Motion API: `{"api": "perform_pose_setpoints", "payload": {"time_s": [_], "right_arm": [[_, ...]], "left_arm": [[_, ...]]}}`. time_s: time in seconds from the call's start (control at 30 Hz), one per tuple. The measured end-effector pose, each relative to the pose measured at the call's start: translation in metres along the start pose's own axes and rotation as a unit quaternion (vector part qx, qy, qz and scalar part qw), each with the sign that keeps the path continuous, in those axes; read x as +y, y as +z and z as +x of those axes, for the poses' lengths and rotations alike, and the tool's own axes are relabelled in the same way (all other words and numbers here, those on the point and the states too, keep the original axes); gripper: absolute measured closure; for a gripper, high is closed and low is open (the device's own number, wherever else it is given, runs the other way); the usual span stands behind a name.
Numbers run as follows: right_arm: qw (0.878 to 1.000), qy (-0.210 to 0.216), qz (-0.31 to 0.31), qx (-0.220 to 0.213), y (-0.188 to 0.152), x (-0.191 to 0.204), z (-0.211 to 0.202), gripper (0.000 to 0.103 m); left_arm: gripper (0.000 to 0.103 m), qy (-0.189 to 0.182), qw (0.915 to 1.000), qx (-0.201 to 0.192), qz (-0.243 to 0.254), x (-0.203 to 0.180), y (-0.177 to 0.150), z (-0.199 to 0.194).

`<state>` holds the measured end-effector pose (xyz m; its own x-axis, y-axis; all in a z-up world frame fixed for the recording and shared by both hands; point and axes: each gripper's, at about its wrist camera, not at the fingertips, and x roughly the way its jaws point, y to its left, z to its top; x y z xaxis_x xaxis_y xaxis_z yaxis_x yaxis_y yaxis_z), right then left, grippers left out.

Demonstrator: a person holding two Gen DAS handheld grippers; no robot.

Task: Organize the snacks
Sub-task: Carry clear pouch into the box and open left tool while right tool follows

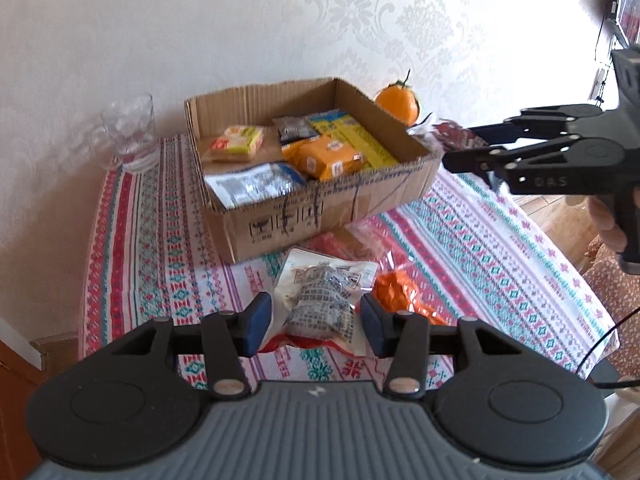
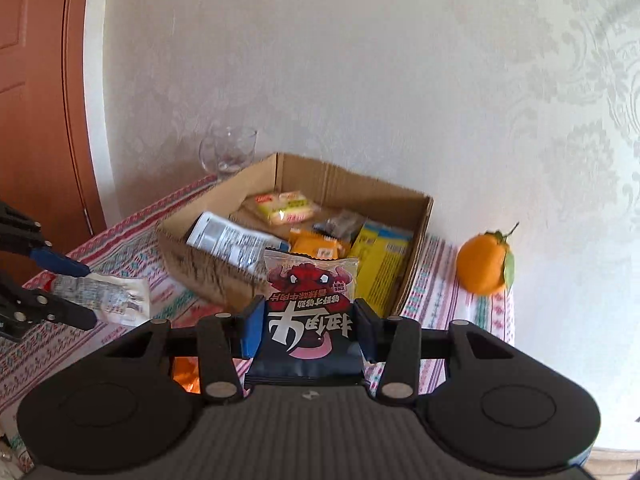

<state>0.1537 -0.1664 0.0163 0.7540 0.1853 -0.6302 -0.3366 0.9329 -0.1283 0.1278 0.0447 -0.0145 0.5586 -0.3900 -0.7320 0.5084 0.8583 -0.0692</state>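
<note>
My left gripper (image 1: 316, 320) is shut on a white snack packet with grey print (image 1: 320, 300), held above the patterned tablecloth. In the right wrist view the same packet (image 2: 104, 296) shows at the left between the left gripper's blue pads (image 2: 60, 260). My right gripper (image 2: 308, 328) is shut on a red and black snack packet with a bull face (image 2: 310, 304), held up in front of the cardboard box (image 2: 200, 264). That box (image 1: 320, 208) holds several snack packets: yellow, orange, blue-white and dark ones. The right gripper (image 1: 460, 148) appears at the box's right corner.
An orange with a leaf (image 2: 484, 264) sits right of the box by the wall. A clear glass (image 1: 130, 132) stands at the box's left. An orange wrapper (image 1: 404, 296) and a clear red bag (image 1: 360, 240) lie on the tablecloth (image 1: 500, 248). A person's fingers (image 1: 608, 224) grip the right handle.
</note>
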Motion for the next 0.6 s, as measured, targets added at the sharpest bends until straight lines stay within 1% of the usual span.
{"api": "perform_pose_setpoints", "payload": {"time_s": [0.17, 0.3, 0.47, 0.53, 0.6], "right_arm": [[1.000, -0.001, -0.002, -0.005, 0.008, -0.003, 0.007, 0.052], [1.000, 0.001, 0.000, -0.008, 0.011, -0.002, 0.011, 0.052], [1.000, 0.002, 0.004, -0.008, 0.012, -0.003, 0.014, 0.052], [1.000, 0.001, 0.006, -0.010, 0.012, -0.003, 0.015, 0.052], [1.000, 0.001, 0.006, -0.010, 0.011, -0.002, 0.015, 0.052]], "left_arm": [[0.055, 0.010, 0.9997, -0.020, 0.008, 0.005, 0.021, -0.002], [0.055, 0.026, 0.9985, -0.042, 0.023, 0.013, 0.049, 0.008], [0.055, 0.040, 0.9974, -0.051, 0.031, 0.023, 0.084, 0.036], [0.055, 0.045, 0.9973, -0.052, 0.027, 0.026, 0.094, 0.051], [0.051, 0.057, 0.9963, -0.061, 0.020, 0.027, 0.102, 0.064]]}}
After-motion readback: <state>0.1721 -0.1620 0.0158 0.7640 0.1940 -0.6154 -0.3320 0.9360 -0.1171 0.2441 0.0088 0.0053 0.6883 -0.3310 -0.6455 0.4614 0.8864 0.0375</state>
